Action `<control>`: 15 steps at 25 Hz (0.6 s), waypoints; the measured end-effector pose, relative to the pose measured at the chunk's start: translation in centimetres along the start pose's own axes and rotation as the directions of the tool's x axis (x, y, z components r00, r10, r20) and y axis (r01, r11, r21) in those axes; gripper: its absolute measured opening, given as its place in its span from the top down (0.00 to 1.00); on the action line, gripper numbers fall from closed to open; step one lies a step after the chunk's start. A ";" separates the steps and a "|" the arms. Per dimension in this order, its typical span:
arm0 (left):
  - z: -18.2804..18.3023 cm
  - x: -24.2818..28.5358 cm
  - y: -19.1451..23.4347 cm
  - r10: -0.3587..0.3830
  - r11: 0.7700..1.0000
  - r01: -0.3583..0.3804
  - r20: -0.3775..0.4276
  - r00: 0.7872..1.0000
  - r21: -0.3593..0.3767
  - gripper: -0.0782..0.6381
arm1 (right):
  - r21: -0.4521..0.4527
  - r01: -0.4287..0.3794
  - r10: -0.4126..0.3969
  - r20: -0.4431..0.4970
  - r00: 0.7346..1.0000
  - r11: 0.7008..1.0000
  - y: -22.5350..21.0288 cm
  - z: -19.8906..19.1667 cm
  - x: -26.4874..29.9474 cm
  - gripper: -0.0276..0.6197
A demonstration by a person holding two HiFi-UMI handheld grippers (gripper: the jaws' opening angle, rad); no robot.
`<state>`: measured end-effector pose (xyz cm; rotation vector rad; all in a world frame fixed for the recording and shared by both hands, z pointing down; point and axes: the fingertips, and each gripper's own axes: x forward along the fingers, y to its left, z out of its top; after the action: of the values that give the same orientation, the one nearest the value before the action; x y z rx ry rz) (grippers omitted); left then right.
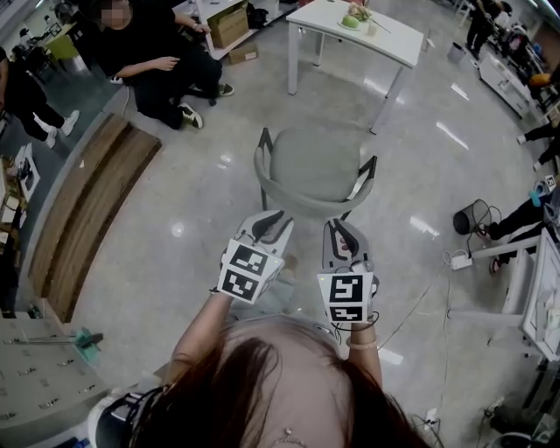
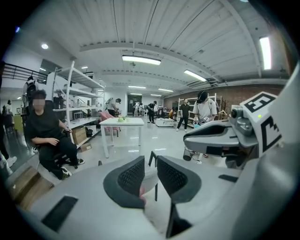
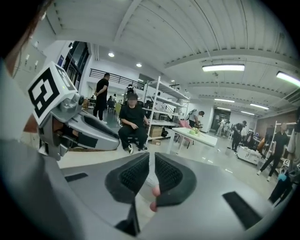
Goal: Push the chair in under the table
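The chair (image 1: 315, 166) stands on the shiny floor (image 1: 201, 262), well apart from the white table (image 1: 394, 39) beyond it and not under it. It is grey, with a rounded back and dark legs. Its seat faces the table and its back is turned to the person holding the grippers.

Both grippers are held side by side just behind the chair's back rim, pointing forward and slightly down. Whether either one touches the rim cannot be told from the head view.

The left gripper (image 1: 273, 226) has its jaws released, with a clear gap between the dark pads. In the left gripper view the pale back of the chair shows through that gap, but the pads do not press on it.

The right gripper (image 1: 343, 234) has its jaws clenched, with only a thin slit between the pads and nothing held.

Something green (image 1: 350, 19) lies on the table. Off to the left a person in black (image 1: 149, 61) sits on a low seat, near a wooden platform (image 1: 87, 210).
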<state>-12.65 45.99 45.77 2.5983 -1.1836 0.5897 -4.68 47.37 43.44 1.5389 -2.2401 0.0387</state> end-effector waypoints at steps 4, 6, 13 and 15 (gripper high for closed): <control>-1.0 1.9 0.6 -0.027 1.000 0.027 -0.062 0.998 0.005 0.76 | -0.023 -0.038 0.038 -0.033 0.999 0.999 -0.2 -0.7 2.1 0.89; -1.2 3.0 1.2 -0.024 1.000 0.025 -0.067 0.997 0.016 0.75 | -0.031 -0.045 0.043 -0.055 0.998 0.998 -0.5 -1.2 3.1 0.84; -3.4 6.6 2.4 -0.051 0.996 0.061 -0.139 0.989 0.072 0.69 | -0.088 -0.097 0.085 -0.132 0.988 0.991 -0.6 -3.3 6.5 0.75; -3.9 7.6 2.8 -0.064 0.994 0.077 -0.155 0.986 0.082 0.68 | -0.100 -0.114 0.098 -0.154 0.983 0.988 -0.5 -4.1 7.4 0.73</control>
<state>-11.28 40.55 52.71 2.6004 -1.0362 0.8269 -5.12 41.62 49.68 1.3149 -2.1669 0.0598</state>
